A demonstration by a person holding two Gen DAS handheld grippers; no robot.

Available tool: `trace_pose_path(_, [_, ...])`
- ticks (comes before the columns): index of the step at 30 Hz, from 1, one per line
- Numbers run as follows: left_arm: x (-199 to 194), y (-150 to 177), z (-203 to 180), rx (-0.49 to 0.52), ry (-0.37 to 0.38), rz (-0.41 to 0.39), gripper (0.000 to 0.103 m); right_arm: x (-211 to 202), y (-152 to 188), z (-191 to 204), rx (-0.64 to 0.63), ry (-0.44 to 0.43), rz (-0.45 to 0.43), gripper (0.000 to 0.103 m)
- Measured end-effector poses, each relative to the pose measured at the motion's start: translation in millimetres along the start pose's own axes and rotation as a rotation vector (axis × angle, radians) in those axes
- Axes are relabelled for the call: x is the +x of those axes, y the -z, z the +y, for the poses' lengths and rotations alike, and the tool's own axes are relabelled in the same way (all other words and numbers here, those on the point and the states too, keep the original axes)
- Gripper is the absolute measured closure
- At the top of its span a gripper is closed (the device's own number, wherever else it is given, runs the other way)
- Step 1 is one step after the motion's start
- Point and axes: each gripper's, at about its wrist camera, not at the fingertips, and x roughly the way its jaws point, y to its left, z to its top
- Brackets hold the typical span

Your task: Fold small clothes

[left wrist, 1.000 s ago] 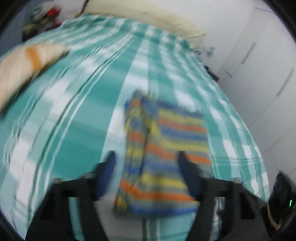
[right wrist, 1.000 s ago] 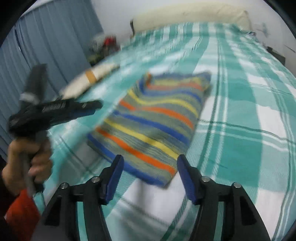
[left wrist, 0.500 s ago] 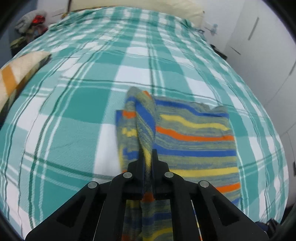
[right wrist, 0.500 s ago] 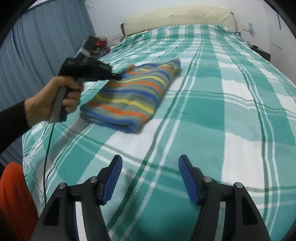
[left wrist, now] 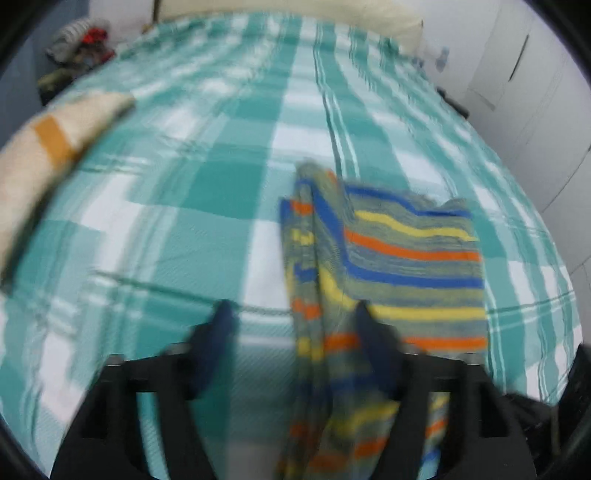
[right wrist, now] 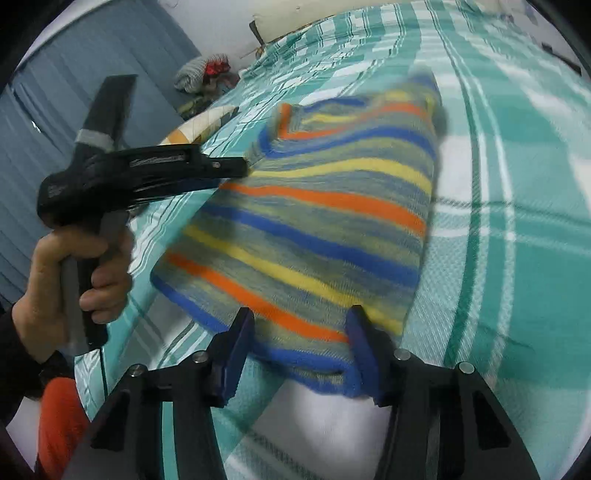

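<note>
A folded striped garment (left wrist: 406, 258) in blue, yellow and orange lies on the green checked bedspread (left wrist: 184, 184). My left gripper (left wrist: 293, 332) hangs over its left side with the jaws opening. A raised fold of the cloth runs between the fingers close to the right one, and nothing presses on it. In the right wrist view the garment (right wrist: 332, 221) fills the middle. My right gripper (right wrist: 301, 343) straddles its near edge with the jaws closing, and the pads stand clear of the cloth. A hand (right wrist: 74, 277) holds the left gripper (right wrist: 236, 168) at the garment's far left edge.
A cream cushion with an orange band (left wrist: 55, 147) lies on the bed's left side. A pile of clothes (right wrist: 207, 70) sits beyond it, near the blue curtain (right wrist: 55, 92). White wardrobe doors (left wrist: 535, 92) stand to the right. A long pillow (left wrist: 295, 11) lies at the bed's head.
The left gripper, shut on the garment's raised fold half a second ago, has let go and opened. The right gripper has moved in from bare bedspread to the garment's near edge, jaws narrower.
</note>
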Motion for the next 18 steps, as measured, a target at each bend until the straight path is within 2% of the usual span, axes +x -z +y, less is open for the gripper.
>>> trace_pose_path(1, [-13.3, 7.9, 2.4, 0.0, 0.022, -0.02, 0.017, -7.5, 1.1, 4.0, -0.002, 0.023, -0.011, 0.047])
trace_pose_path(4, [-43.6, 44.9, 1.5, 0.017, 0.05, -0.018, 0.015, -40.1, 14.7, 26.1, -0.061, 0.123, -0.061, 0.043])
trace_pose_path(7, [-61.4, 91.1, -14.6, 0.064, 0.03, -0.005, 0.015, -50.1, 38.0, 43.6, -0.097, 0.223, -0.022, 0.042])
trace_pose_path(9, [-67.0, 103.4, -25.4, 0.099, 0.02, -0.018, 0.014, -51.0, 49.0, 48.9, -0.106, 0.269, -0.004, 0.042])
trace_pose_path(11, [-68.5, 103.6, -37.0, 0.126, -0.008, -0.035, 0.014, -55.2, 51.2, 51.4, -0.112, 0.295, -0.018, 0.042])
trace_pose_path(13, [-66.4, 97.2, -35.4, 0.106, -0.022, -0.048, 0.014, -58.6, 44.0, 51.9, -0.105, 0.304, -0.04, 0.042])
trace_pose_path(18, [-54.5, 78.5, -11.1, -0.031, -0.067, -0.055, 0.014, -65.5, 22.7, 44.9, -0.103, 0.356, -0.091, 0.042])
